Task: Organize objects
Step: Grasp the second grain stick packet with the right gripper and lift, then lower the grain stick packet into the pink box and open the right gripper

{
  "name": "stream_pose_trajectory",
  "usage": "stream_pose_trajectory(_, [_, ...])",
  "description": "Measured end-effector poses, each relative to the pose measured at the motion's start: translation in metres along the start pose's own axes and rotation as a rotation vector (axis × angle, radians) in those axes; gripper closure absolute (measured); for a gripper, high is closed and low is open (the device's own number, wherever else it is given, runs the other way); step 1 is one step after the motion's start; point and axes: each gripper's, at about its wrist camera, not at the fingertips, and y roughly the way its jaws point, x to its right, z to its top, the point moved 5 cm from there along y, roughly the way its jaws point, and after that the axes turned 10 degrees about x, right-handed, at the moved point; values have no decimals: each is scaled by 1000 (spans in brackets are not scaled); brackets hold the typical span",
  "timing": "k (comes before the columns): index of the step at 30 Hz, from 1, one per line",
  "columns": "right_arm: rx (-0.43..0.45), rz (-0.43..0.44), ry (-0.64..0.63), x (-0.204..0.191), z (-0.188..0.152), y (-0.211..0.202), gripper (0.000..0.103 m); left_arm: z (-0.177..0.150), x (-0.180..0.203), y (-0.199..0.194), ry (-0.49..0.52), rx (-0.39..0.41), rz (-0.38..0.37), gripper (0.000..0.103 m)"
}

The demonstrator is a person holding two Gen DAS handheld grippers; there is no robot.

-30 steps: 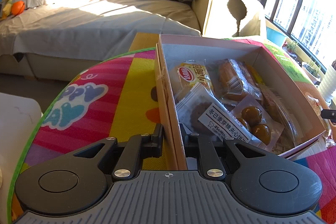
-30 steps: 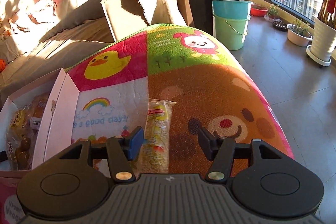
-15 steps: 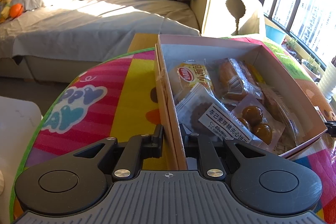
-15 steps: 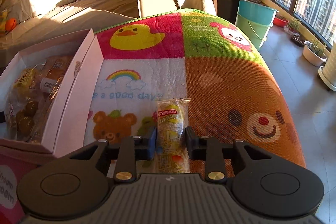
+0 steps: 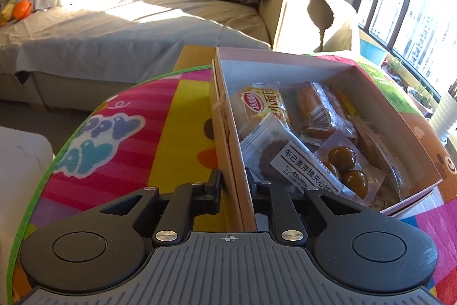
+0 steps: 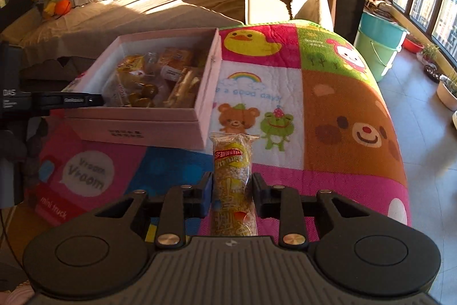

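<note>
The right gripper (image 6: 232, 195) is clamping its black fingers (image 6: 206, 192) on a long clear-wrapped cereal bar with a yellow and red label (image 6: 232, 176), having just closed on it, and the bar is sticking out ahead of the jaws above the colourful patchwork cartoon play mat (image 6: 328, 105), near the box's front corner. The left gripper (image 5: 232, 185) is pinching the near side wall of the open pale pink cardboard box (image 5: 228, 133) tightly, steadying it. Inside the box, several wrapped snacks (image 5: 300, 139) are already lying in a crowded heap. The likely trouble is the slippery wrapper: gripped low, the bar could swivel or slide out while being carried. With the box this full, it could also catch on the rim or perch on the pile and tumble back onto the mat.
</note>
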Motion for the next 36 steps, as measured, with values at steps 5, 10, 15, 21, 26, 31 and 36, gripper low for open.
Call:
stream_pose_trajectory(5, [92, 116, -20, -35, 44, -12, 75, -1, -1, 0, -8, 2, -5, 86])
stream_pose_trajectory(10, [145, 198, -18, -68, 89, 18, 75, -1, -1, -1, -7, 3, -7, 86])
stream_pose_trajectory(15, [134, 191, -13, -92, 110, 79, 75, -1, -1, -2, -3, 2, -9, 85])
stream_pose_trajectory(21, [78, 132, 0, -100, 112, 141, 75, -1, 0, -2, -1, 2, -13, 85])
stream_pose_trajectory(26, [68, 111, 18, -98, 113, 163, 75, -1, 0, -2, -1, 3, -16, 85])
stream_pose_trajectory(31, [53, 91, 19, -98, 111, 180, 75, -1, 0, -2, -2, 4, -20, 84])
stream_pose_trajectory(36, [50, 84, 20, -98, 108, 186, 74, -1, 0, -2, -2, 4, -21, 84])
